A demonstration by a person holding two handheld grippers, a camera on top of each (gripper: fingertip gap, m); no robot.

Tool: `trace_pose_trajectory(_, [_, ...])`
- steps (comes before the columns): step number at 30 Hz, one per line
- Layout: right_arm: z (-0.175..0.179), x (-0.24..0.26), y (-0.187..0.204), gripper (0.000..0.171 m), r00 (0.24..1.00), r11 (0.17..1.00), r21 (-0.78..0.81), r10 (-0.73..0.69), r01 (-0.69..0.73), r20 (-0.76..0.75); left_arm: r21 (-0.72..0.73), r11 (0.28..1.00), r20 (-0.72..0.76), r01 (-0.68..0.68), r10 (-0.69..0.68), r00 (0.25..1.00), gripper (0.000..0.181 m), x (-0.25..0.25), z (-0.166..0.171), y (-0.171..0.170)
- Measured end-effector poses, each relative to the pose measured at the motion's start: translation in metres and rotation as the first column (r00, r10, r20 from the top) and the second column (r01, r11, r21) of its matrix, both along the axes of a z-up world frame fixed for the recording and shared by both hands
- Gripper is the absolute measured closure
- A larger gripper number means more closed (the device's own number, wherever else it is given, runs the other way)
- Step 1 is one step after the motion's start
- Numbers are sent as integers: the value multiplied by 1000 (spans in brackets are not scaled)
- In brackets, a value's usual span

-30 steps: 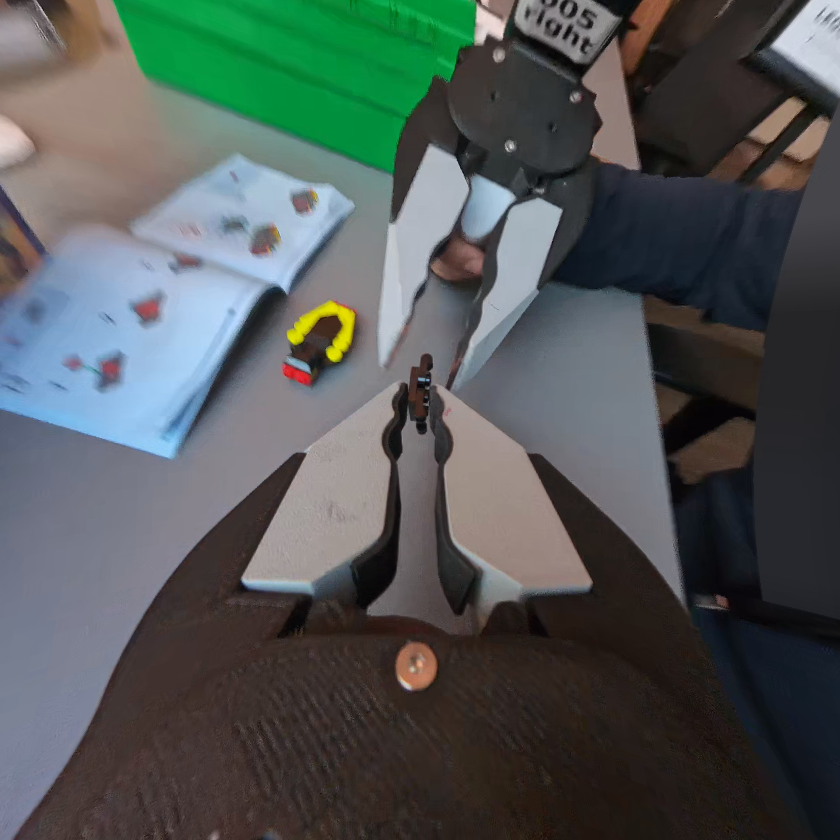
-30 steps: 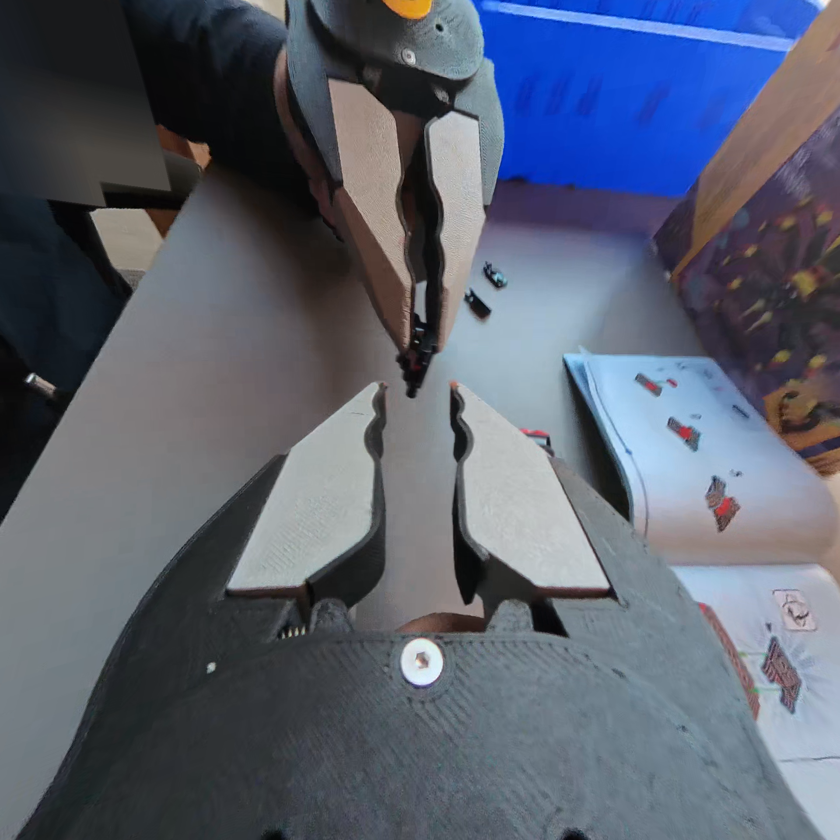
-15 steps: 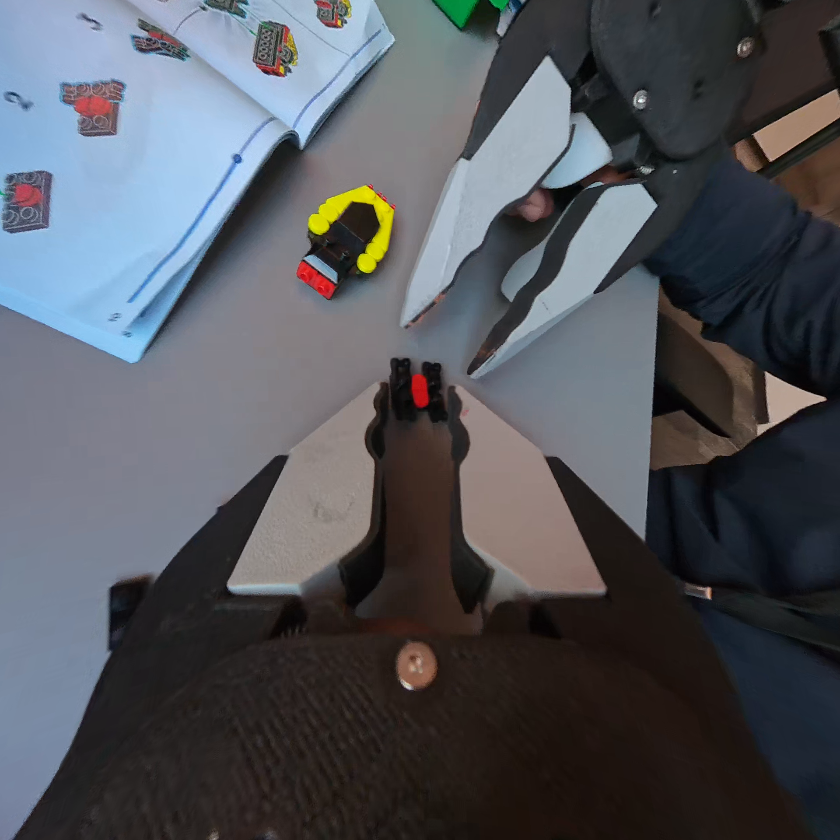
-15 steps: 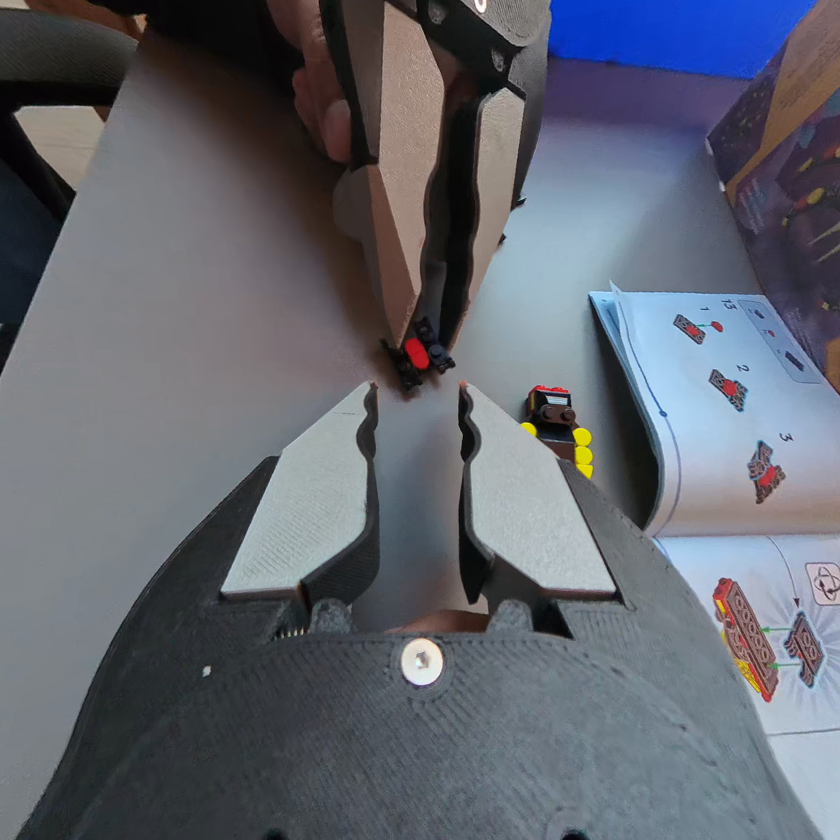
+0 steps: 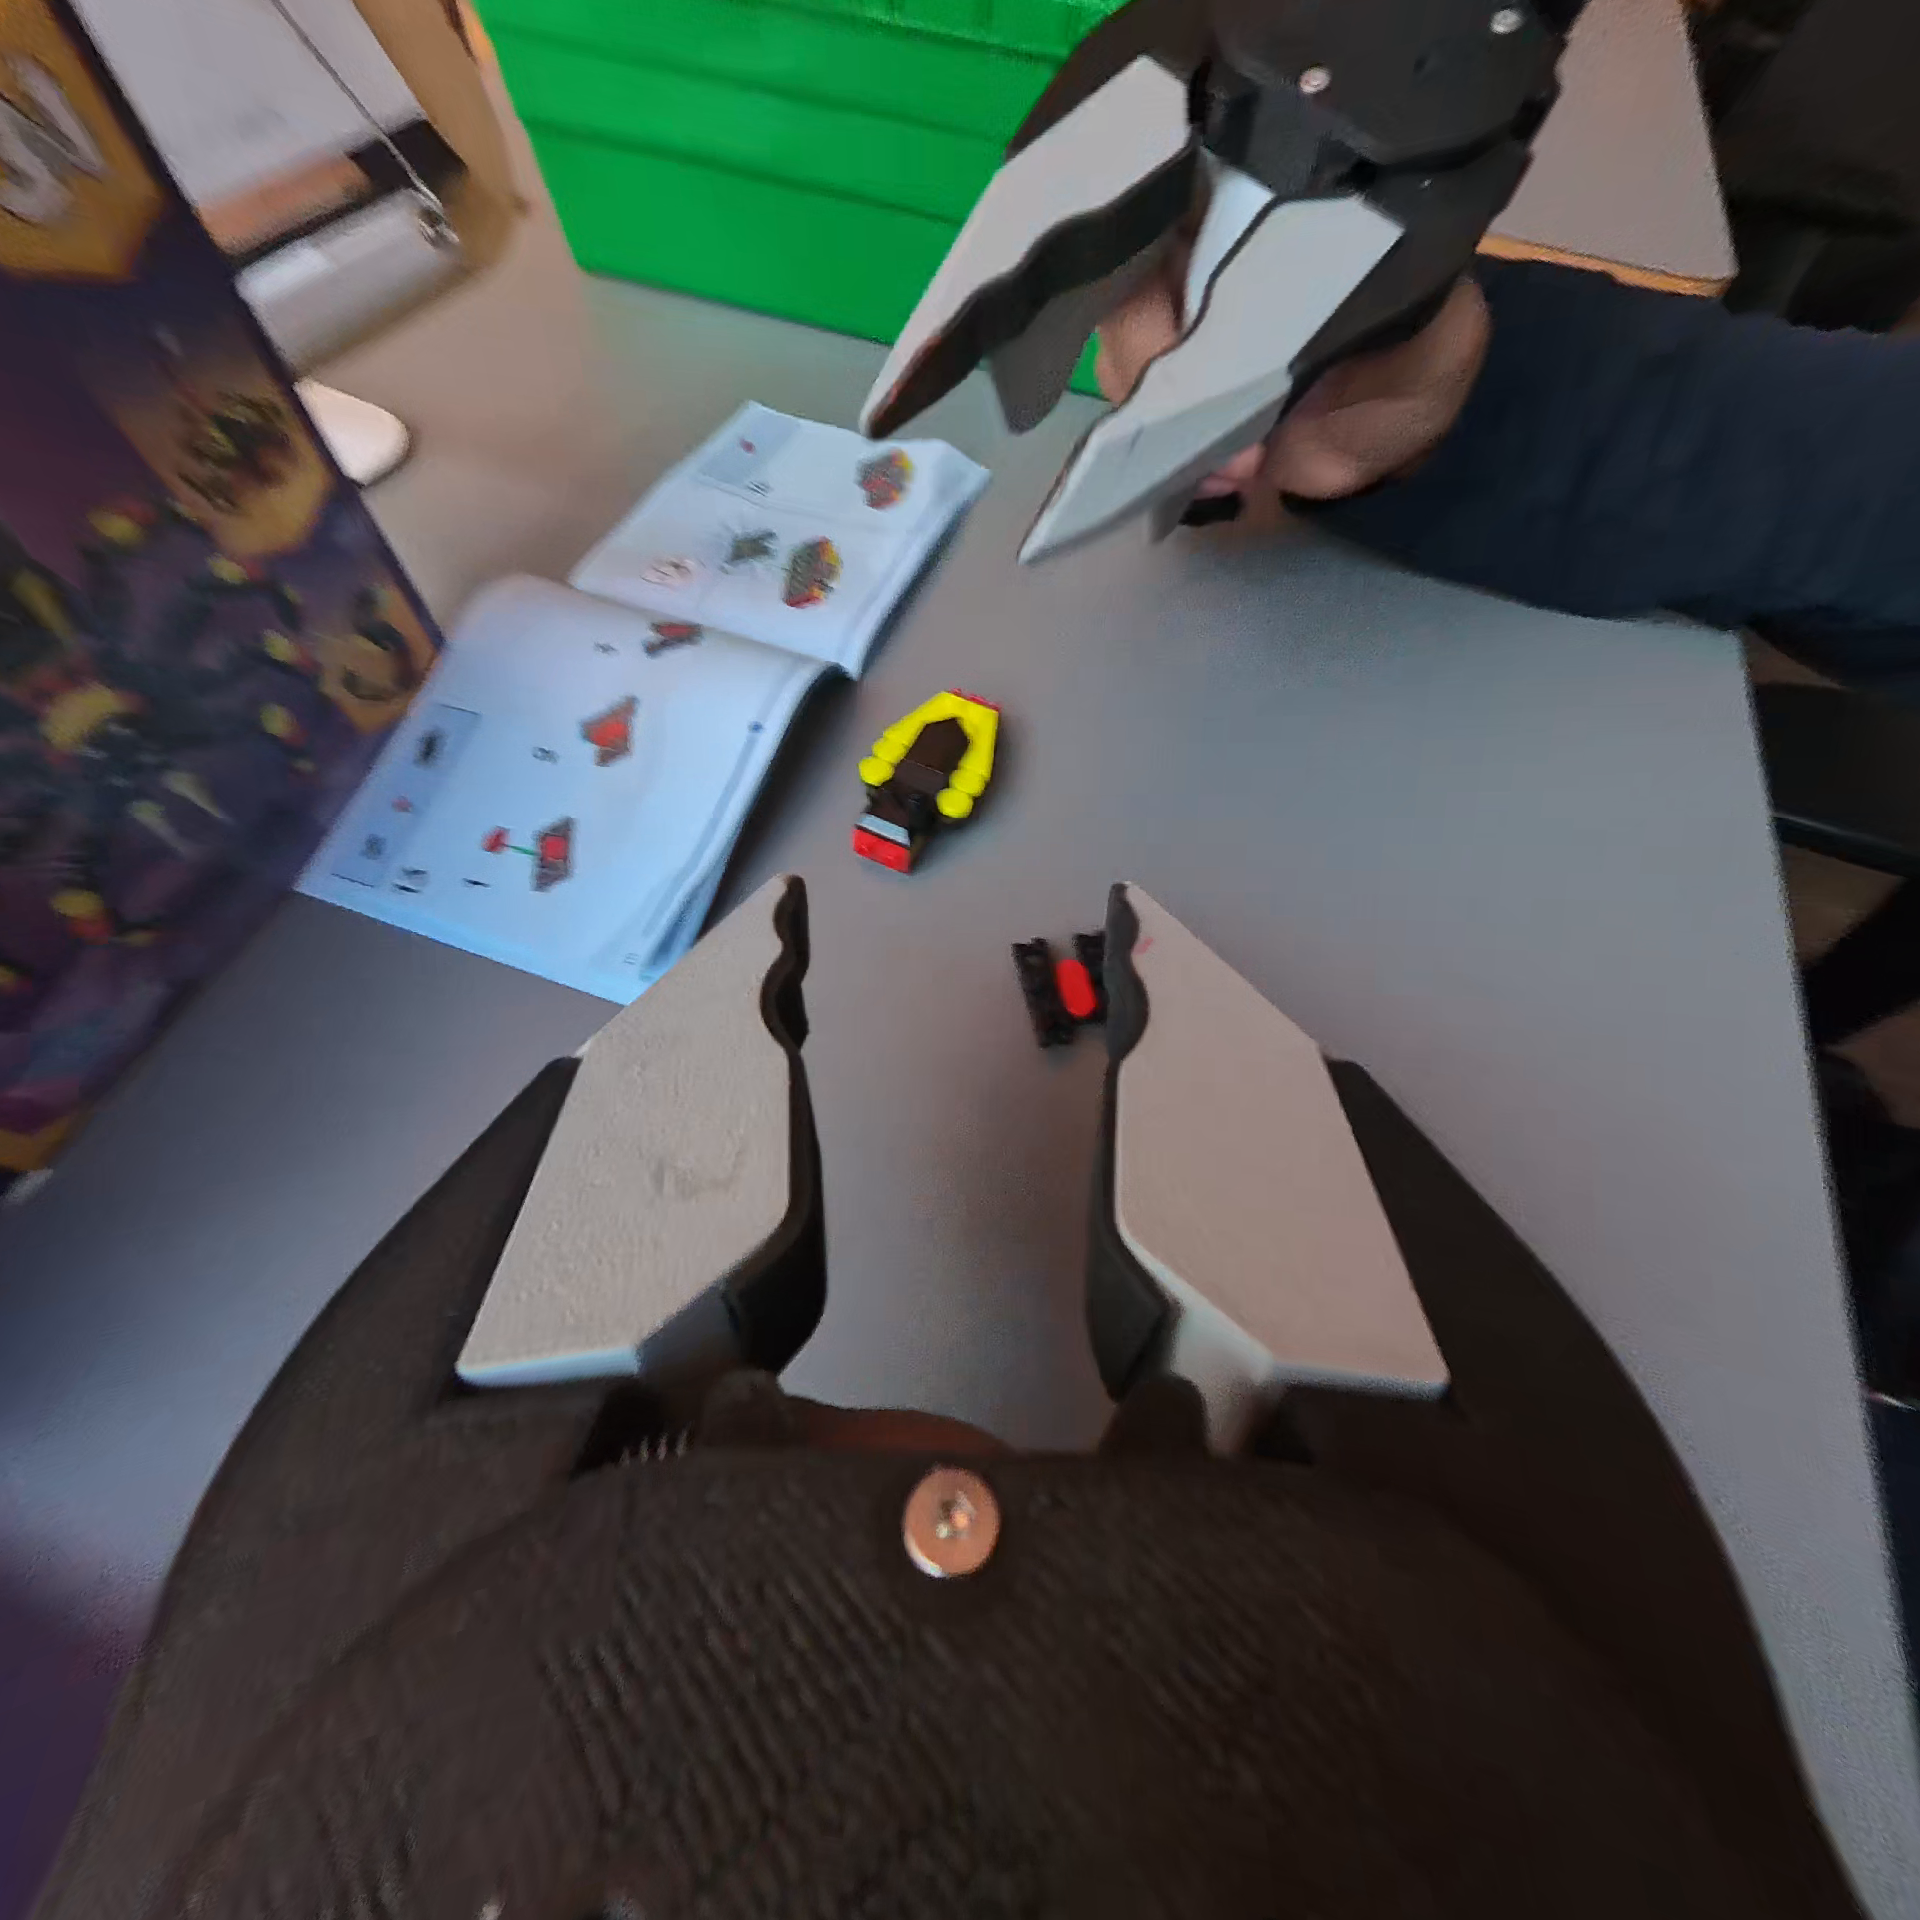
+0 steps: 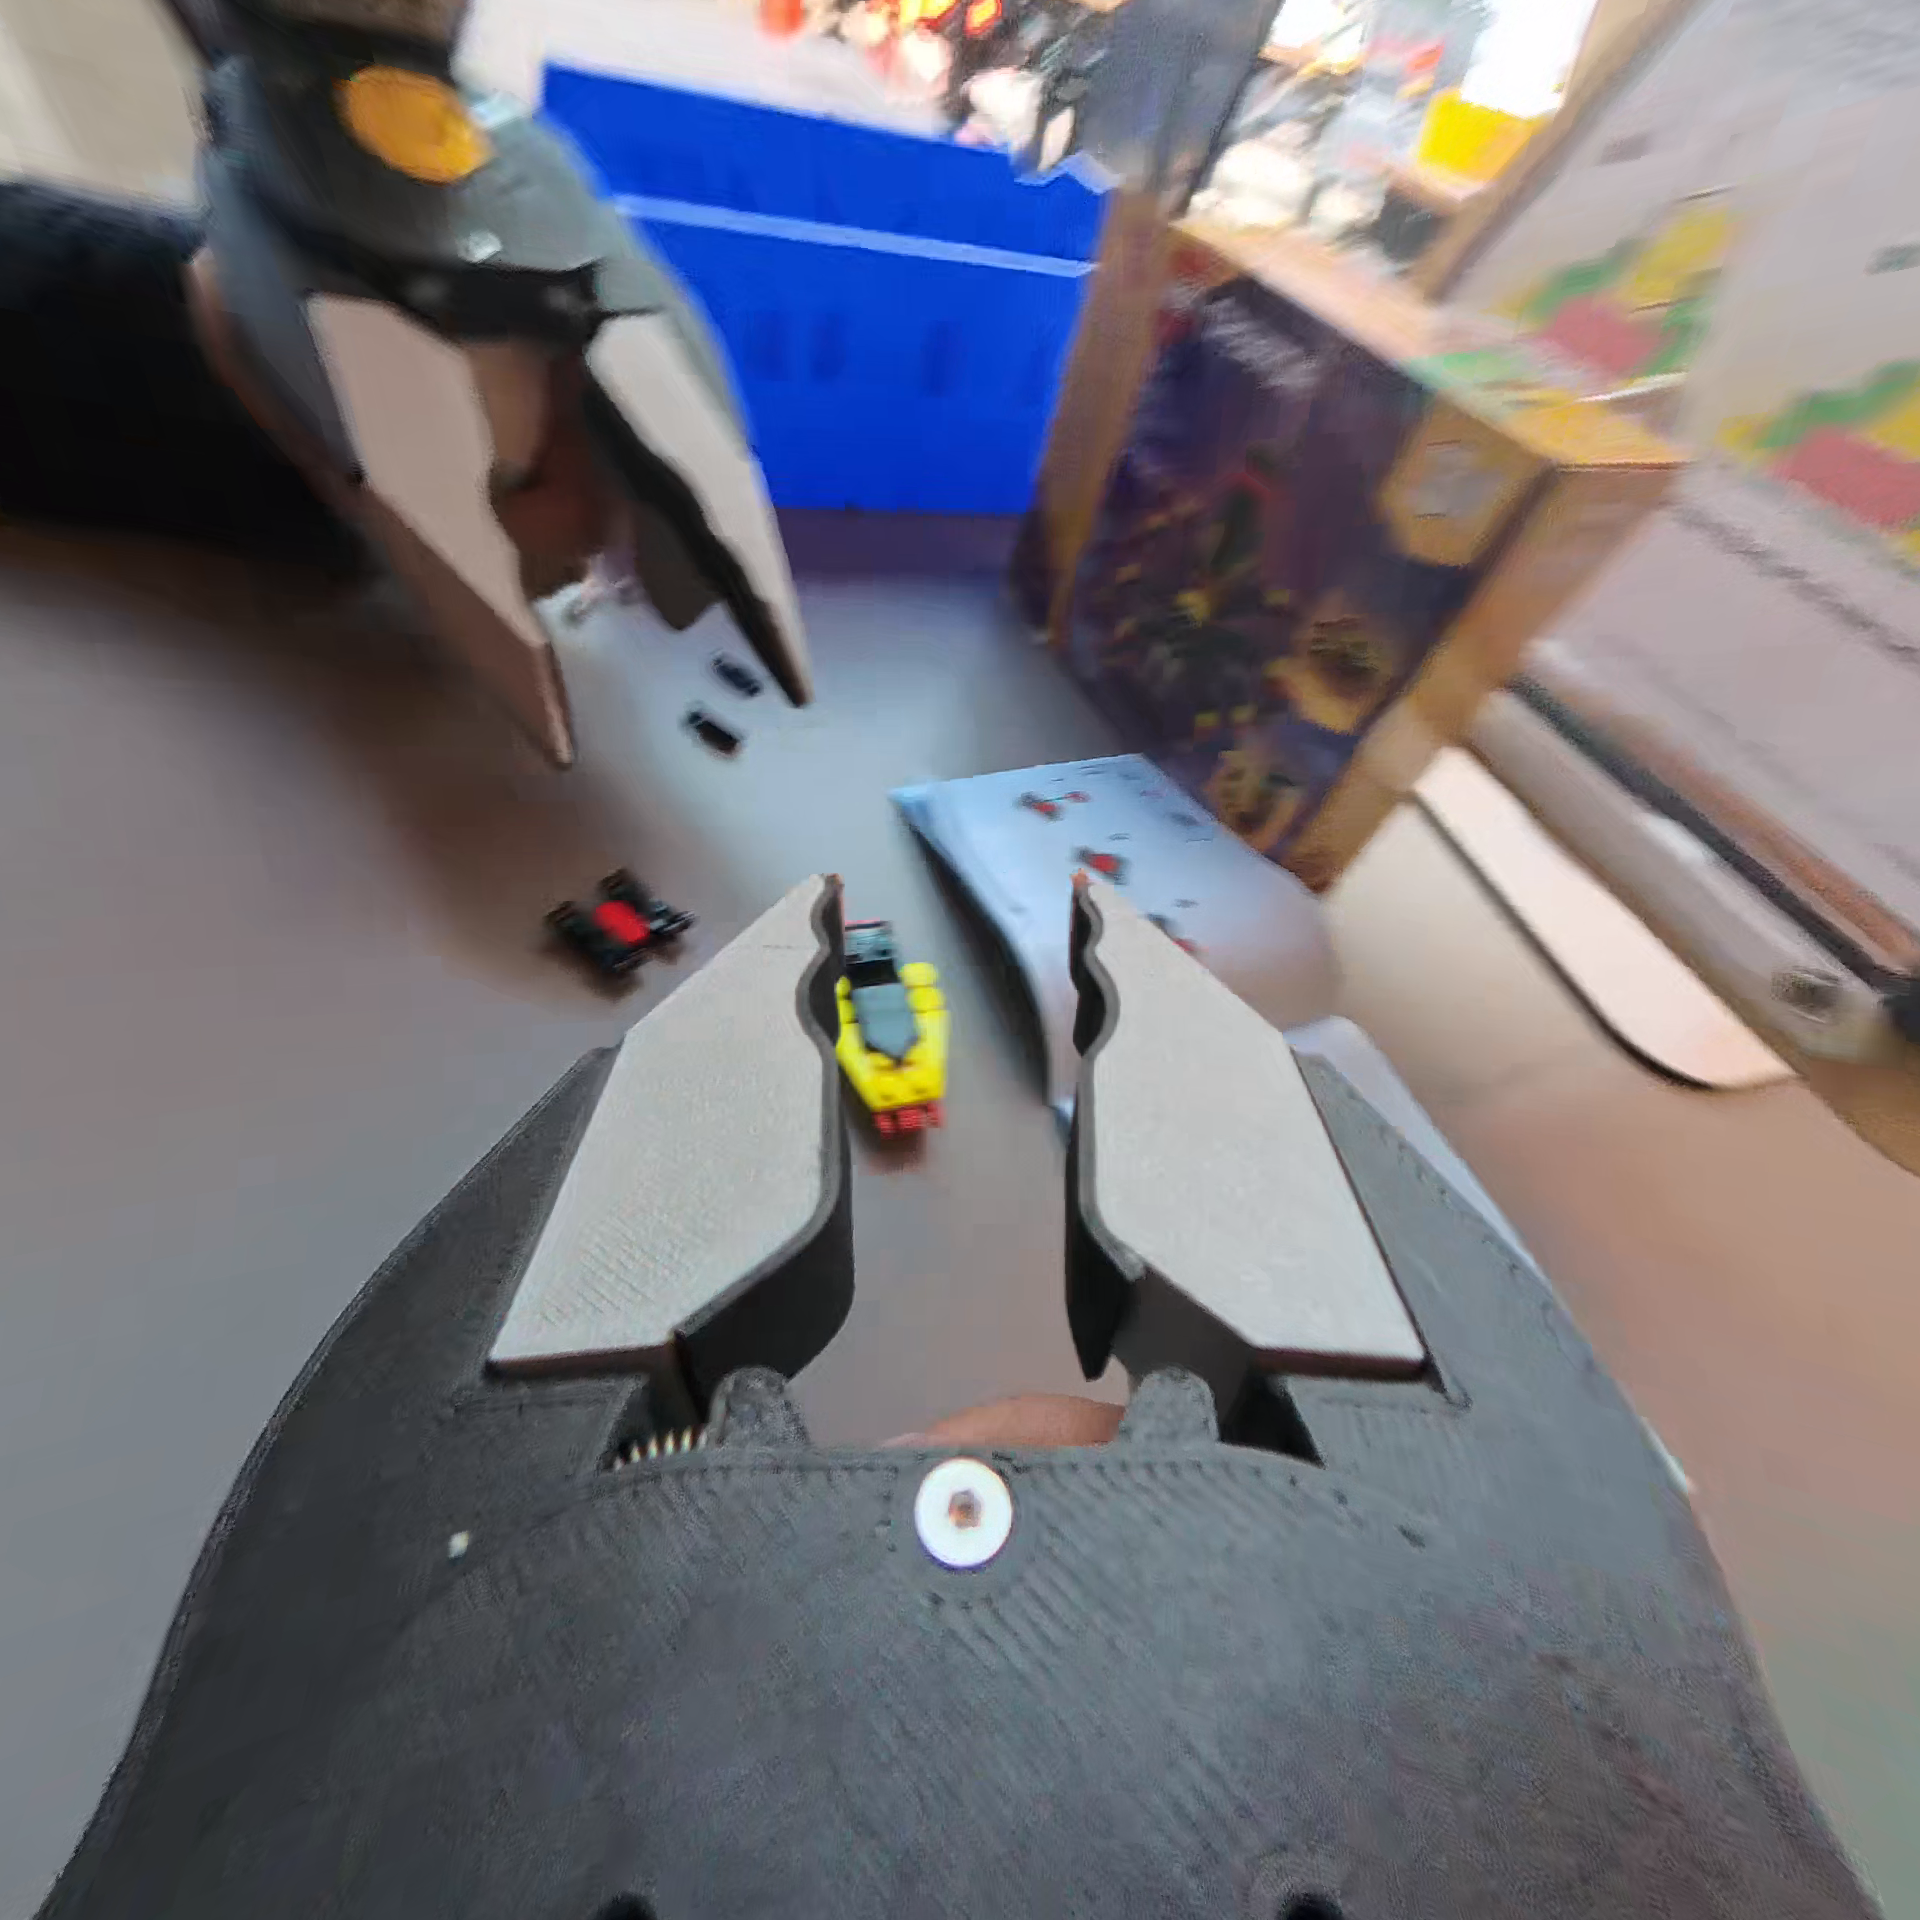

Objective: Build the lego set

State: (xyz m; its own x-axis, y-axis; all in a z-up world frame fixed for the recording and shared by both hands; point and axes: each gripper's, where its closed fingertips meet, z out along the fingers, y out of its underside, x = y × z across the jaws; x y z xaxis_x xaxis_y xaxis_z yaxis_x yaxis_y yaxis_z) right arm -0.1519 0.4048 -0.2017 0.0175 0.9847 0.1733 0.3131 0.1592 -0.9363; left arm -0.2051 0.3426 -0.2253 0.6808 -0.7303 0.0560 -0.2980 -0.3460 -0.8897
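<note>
A small black lego piece with a red stud (image 5: 1060, 987) lies on the grey table just inside my left gripper's right fingertip; it also shows in the right wrist view (image 6: 618, 923). My left gripper (image 5: 951, 909) is open and empty above it. A yellow, black and red lego build (image 5: 930, 774) lies farther on, and in the right wrist view (image 6: 891, 1029) it lies between my fingers. My right gripper (image 6: 951, 899) is open and empty, raised above the table. It also shows in the left wrist view (image 5: 956, 488).
An open instruction booklet (image 5: 623, 748) lies left of the build. The purple lego box (image 5: 156, 623) stands at the left. A green bin (image 5: 790, 156) is at the back. Two small black pieces (image 6: 727, 701) lie near a blue bin (image 6: 862, 312). The table's edge (image 5: 1766, 935) is at the right. The left gripper's tips are roughly 9 cm from the right gripper's.
My left gripper opened and let the black and red piece go onto the table, then pulled back. My right gripper lifted and moved over the yellow build.
</note>
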Motion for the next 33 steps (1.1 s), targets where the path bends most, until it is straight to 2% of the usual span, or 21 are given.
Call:
trace_pose_trajectory(2, [13, 13, 26, 128, 990, 993, -19, -120, 118, -78, 59, 996, -14, -62, 63, 998, 130, -12, 6, 8])
trace_pose_trajectory(5, [21, 33, 56, 133, 946, 956, -77, -290, 282, -142, 60, 987, 15, -151, 150, 989, 142, -30, 11, 18])
trace_pose_trajectory(8, [2, 38, 62, 133, 931, 923, -203, -350, 326, -98, 31, 965, -24, -260, 261, 965, 146, -53, 3, 28])
trace_pose_trajectory(10, [-10, 37, 63, 129, 929, 909, -225, -368, 350, -41, 46, 958, -33, -283, 285, 958, 149, -58, 3, 29])
trace_pose_trajectory(14, [-4, 37, 65, 133, 922, 911, -210, -379, 356, -78, 8, 959, 25, -283, 282, 959, 150, -54, 6, 28])
trace_pose_trajectory(17, [-6, 37, 71, 129, 915, 895, -250, -397, 370, -67, 0, 961, 33, -277, 277, 960, 151, -53, 4, 27])
trace_pose_trajectory(20, [-11, 49, 92, 134, 843, 799, -341, -537, 495, -35, -2, 962, 31, -274, 273, 961, 152, -51, 2, 28])
trace_pose_trajectory(23, [-12, 54, 94, 131, 833, 744, -475, -552, 470, -40, -13, 966, 32, -258, 258, 966, 152, -49, -2, 27])
trace_pose_trajectory(26, [-11, 59, 95, 126, 837, 720, -543, -544, 431, -58, -38, 973, 56, -227, 228, 972, 152, -42, -1, 23])
trace_pose_trajectory(33, [-9, 52, 86, 127, 879, 753, -555, -470, 354, -77, 19, 988, 38, -156, 155, 987, 150, -35, 4, 19])
